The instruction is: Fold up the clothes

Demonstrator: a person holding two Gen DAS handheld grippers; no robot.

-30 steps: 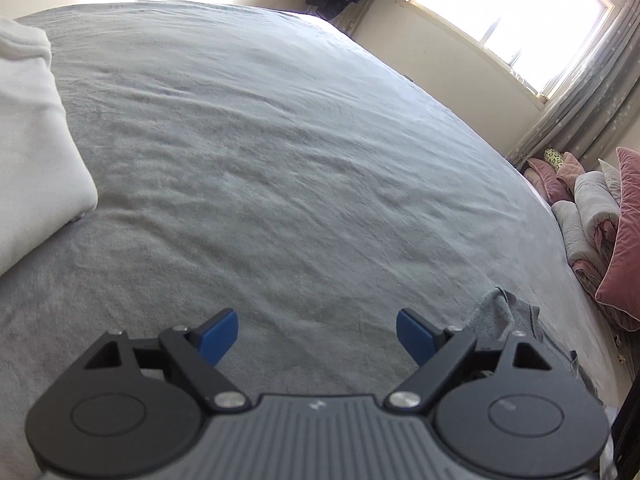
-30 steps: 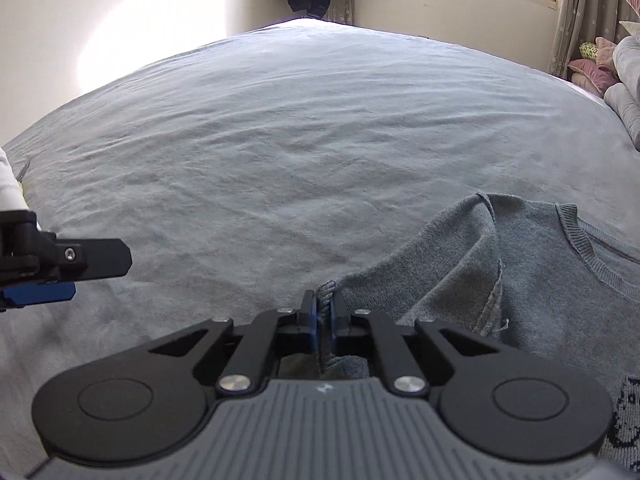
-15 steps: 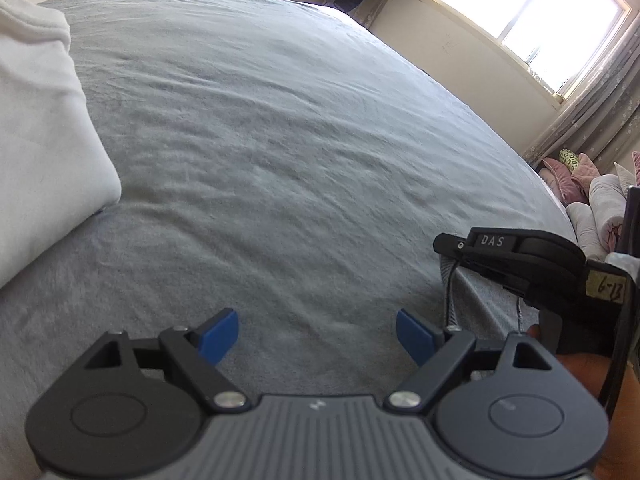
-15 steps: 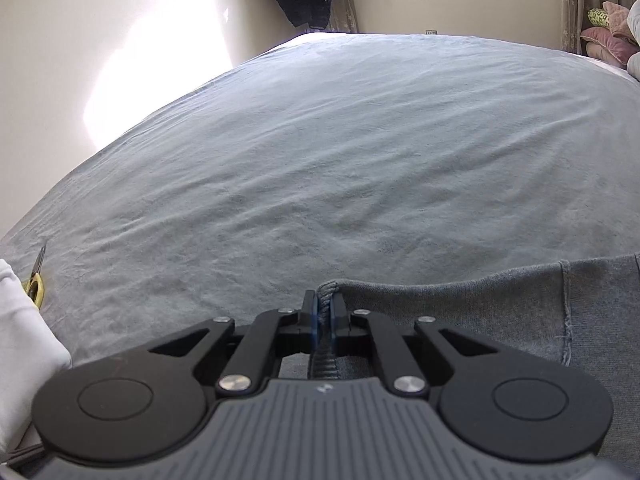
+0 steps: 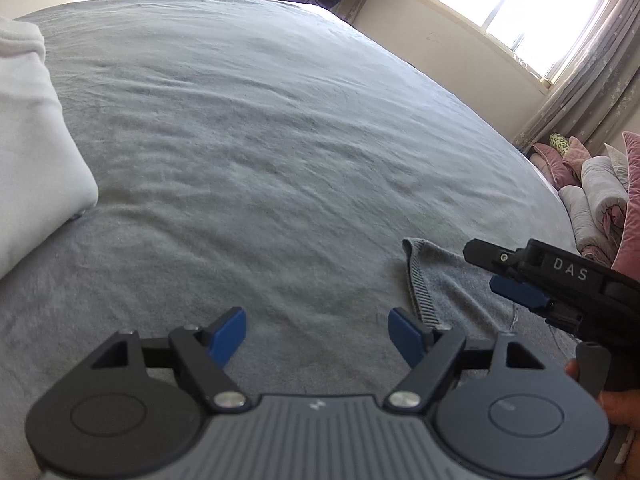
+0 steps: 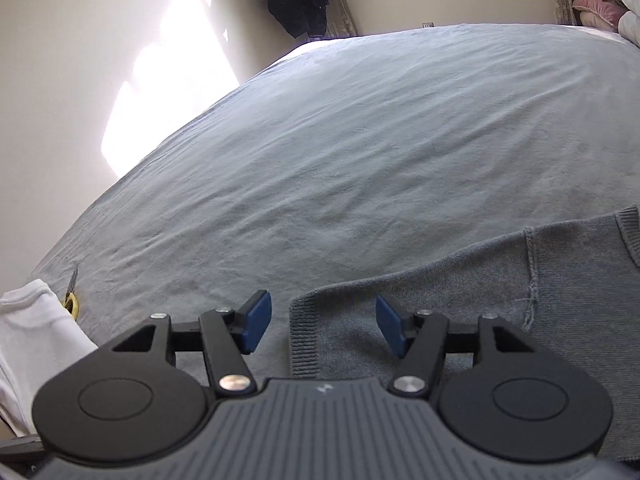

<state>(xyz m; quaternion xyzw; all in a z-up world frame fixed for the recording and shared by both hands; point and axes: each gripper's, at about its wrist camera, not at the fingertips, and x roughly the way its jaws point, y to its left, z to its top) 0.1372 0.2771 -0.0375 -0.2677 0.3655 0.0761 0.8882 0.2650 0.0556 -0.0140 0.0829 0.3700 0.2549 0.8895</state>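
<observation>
In the left wrist view, the left hand-held gripper hangs wide apart and empty over the grey bed at lower centre; a white folded garment sits at the left edge, and a ribbed cuff of the grey sweater lies at lower right, beneath the right hand-held gripper. In the right wrist view, the right hand-held gripper is spread wide, holding nothing, with the grey sweater flat on the bed at lower right, its sleeve stretched sideways. The sweater seems laid out for folding; a next grasp would need a sleeve edge or hem caught cleanly between the pads.
</observation>
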